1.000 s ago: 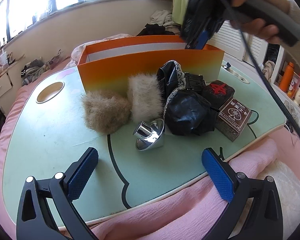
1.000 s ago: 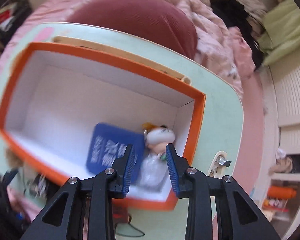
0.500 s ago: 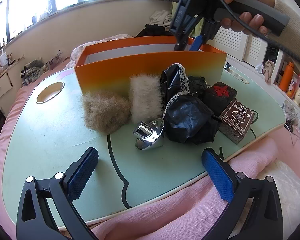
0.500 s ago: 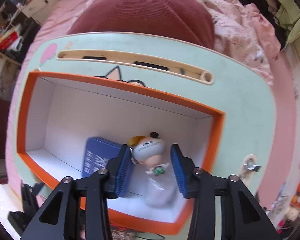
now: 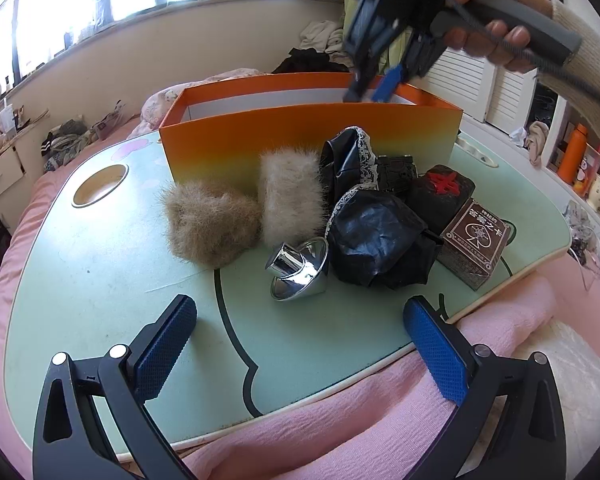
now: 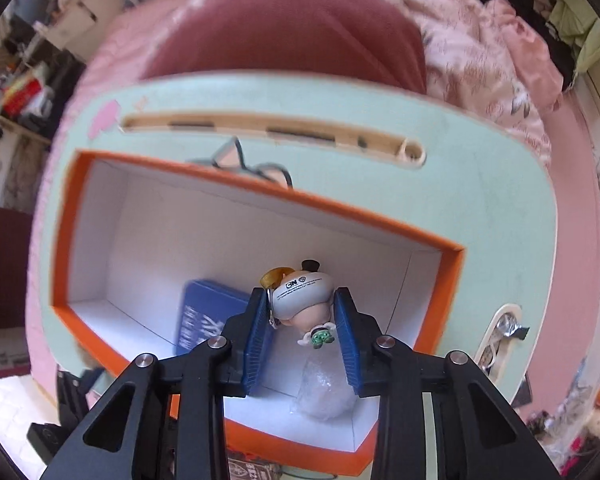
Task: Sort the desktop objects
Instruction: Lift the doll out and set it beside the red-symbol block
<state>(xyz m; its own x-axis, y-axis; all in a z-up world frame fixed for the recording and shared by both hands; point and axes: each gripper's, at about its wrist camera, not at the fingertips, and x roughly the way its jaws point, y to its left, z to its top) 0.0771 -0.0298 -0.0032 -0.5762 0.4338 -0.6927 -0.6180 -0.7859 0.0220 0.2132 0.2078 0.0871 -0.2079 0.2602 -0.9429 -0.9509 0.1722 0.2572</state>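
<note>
- the right gripper [image 6: 302,320], at the lower centre of the right wrist view, has just been closing and its blue pads now clamp a small cartoon figurine [image 6: 302,300], held upside down above the box floor.
- only this view looks down into the orange box [image 6: 380,224]: a blue card box [image 6: 208,316] lies on its white floor to the left of the pads, and a clear crumpled plastic bag [image 6: 324,392] lies under the figurine.
- in the left wrist view the same right gripper [image 5: 374,90] shows at the upper right, gripped by a hand [image 5: 488,28], its tips at the box rim; the figurine and the box's contents are hidden from here.
- the left gripper [image 5: 300,344] hangs released at the bottom of that frame, jaws wide apart with nothing between them, over the green lap table [image 5: 80,280].
- only the left wrist view shows the unsorted pile in front of the orange box [image 5: 308,144]: a brown fur ball [image 5: 210,228], a pale fur piece [image 5: 290,196], a chrome cone [image 5: 298,268], crumpled black fabric [image 5: 376,240], a black block with a red mark [image 5: 444,190], and a brown card pack [image 5: 474,242].
</note>
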